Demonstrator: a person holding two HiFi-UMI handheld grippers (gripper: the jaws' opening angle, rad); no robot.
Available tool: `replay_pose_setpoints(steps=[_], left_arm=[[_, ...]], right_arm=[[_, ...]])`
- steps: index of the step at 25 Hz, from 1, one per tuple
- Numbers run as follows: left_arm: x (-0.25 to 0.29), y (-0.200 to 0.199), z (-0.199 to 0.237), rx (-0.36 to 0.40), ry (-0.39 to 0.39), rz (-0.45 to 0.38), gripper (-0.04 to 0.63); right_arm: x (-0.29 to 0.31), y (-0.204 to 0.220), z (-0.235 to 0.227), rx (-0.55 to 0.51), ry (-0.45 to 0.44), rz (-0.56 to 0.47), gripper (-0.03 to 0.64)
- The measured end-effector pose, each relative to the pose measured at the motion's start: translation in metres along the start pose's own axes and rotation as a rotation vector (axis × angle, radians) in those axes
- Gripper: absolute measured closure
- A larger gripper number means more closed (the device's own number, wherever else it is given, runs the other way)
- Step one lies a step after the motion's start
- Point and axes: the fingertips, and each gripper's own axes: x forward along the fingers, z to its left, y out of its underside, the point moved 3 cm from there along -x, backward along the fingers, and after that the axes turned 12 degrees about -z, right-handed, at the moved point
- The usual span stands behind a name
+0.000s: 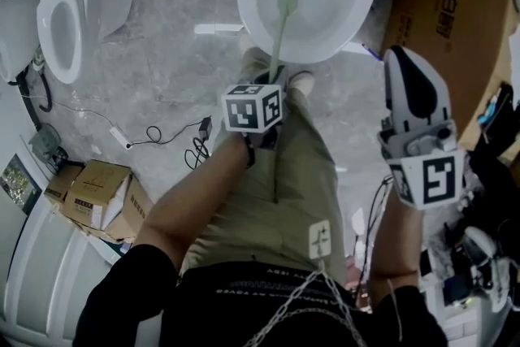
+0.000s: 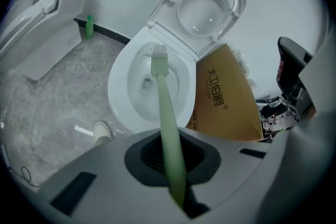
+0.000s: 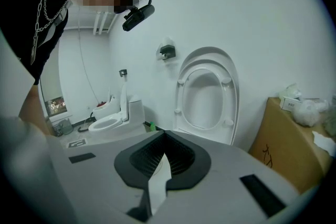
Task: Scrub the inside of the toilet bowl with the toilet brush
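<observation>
Brush [image 2: 167,113] pinched by its pale green handle between the closed jaws of the left gripper [image 2: 170,165]. The handle runs straight ahead of this gripper, and the brush head lies inside the bowl [image 2: 118,97], over the drain opening; whether the bristles touch the porcelain cannot be told. Beyond the bowl, farther ahead of the gripper, the lid [image 2: 210,5] stands raised against the white wall. A brown cardboard box [image 2: 223,97] stands ahead and to the right of the gripper, just beside the bowl. A shoe [image 2: 102,131] rests on the grey floor [image 2: 58,97] ahead and to the left, near the foot of the bowl. A small green bottle [image 2: 89,26] stands far ahead to the left, at the base of the wall.

The right gripper [image 3: 160,165] is held well apart to the right of the left one, its jaws pressed together on a white slip [image 3: 157,186]. It faces the raised lid rather than the bowl. A second toilet [image 3: 110,123] stands ahead of it to the left.
</observation>
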Motion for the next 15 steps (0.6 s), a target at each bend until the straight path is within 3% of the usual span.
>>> replay_pose_setpoints(steps=[8,15], left_arm=[[0.021,0.012,0.017,-0.131,-0.023,0.116,0.594],[0.037,0.013,0.035,-0.235,-0.066,0.154,0.594]], right_arm=[[0.009,0.014,-0.007,-0.006,-0.009,0.035,0.614],[0.022,0.019,-0.007,0.018,-0.008,0.050,0.613]])
